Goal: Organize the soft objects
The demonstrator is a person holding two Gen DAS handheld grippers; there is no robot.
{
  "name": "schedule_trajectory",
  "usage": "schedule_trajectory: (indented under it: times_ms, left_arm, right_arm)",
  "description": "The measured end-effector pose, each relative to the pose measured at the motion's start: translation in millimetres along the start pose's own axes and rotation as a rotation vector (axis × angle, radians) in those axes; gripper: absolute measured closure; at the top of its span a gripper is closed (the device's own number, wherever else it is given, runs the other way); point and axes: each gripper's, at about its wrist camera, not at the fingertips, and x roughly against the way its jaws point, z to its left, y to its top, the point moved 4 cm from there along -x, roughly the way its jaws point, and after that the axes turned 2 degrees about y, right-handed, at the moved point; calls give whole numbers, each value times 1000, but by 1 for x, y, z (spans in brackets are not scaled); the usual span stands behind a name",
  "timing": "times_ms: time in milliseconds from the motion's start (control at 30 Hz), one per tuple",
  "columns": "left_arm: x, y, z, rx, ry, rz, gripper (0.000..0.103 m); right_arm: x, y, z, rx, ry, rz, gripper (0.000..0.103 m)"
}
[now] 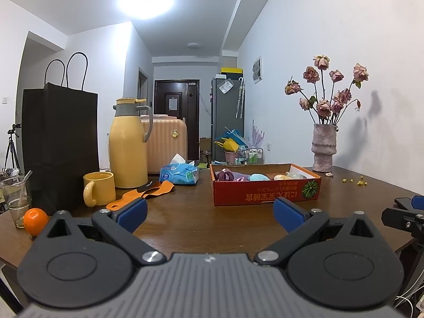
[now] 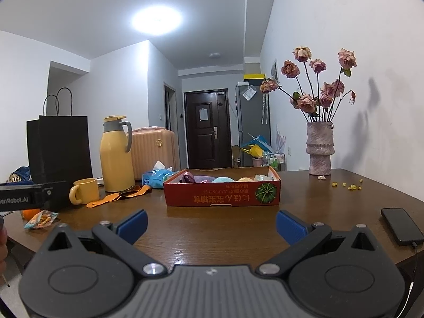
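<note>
A low red cardboard box (image 1: pixel 265 192) (image 2: pixel 222 193) stands on the brown table ahead of both grippers. Several soft things lie inside it: a purple one (image 1: pixel 225 175) (image 2: pixel 189 178), a light blue one (image 1: pixel 258 177) (image 2: pixel 224 179) and a pale yellow one (image 1: pixel 281 177) (image 2: pixel 245 179). An orange and black strap (image 1: pixel 144 192) (image 2: pixel 120 196) lies flat on the table left of the box. My left gripper (image 1: pixel 210 216) is open and holds nothing, short of the box. My right gripper (image 2: pixel 212 228) is also open and holds nothing, low over bare table before the box.
On the left stand a black paper bag (image 1: pixel 59 143), a yellow thermos jug (image 1: pixel 128 143), a yellow mug (image 1: pixel 99 192), a glass (image 1: pixel 16 198), an orange (image 1: pixel 35 221) and a tissue pack (image 1: pixel 180 173). A vase of dried roses (image 2: pixel 319 149) stands back right. A phone (image 2: pixel 401 226) lies near the right edge, a snack packet (image 2: pixel 41 218) at the left.
</note>
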Motion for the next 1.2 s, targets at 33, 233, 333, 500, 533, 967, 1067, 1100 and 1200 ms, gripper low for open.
schedule_trajectory:
  times_ms: [33, 233, 333, 500, 533, 967, 1067, 1100, 1200]
  left_arm:
    - [0, 0, -1, -1, -1, 0, 0]
    - [0, 1, -2, -7, -4, 0, 0]
    - [0, 1, -2, -6, -3, 0, 0]
    - [0, 1, -1, -5, 0, 3, 0]
    - [0, 1, -1, -5, -1, 4, 0]
    - [0, 1, -2, -6, -1, 5, 0]
    - [0, 1, -2, -6, 1, 3, 0]
    - [0, 1, -1, -5, 4, 0, 0]
    - [1, 2, -2, -6, 9, -6, 0]
  right_arm:
    - [0, 0, 0, 0, -1, 0, 0]
    - [0, 0, -2, -6, -3, 6, 0]
    - [-1, 0, -2, -6, -2, 6, 0]
    - [-1, 1, -2, -9, -7, 2, 0]
    - [-1, 1, -2, -11, -4, 4, 0]
    - [-1, -1, -2, -14, -8, 8, 0]
    - [-1, -1, -2, -14, -9, 9, 0]
    - [-1, -1, -2, -14, -9, 10, 0]
    - [-1, -1, -2, -13, -9, 7, 0]
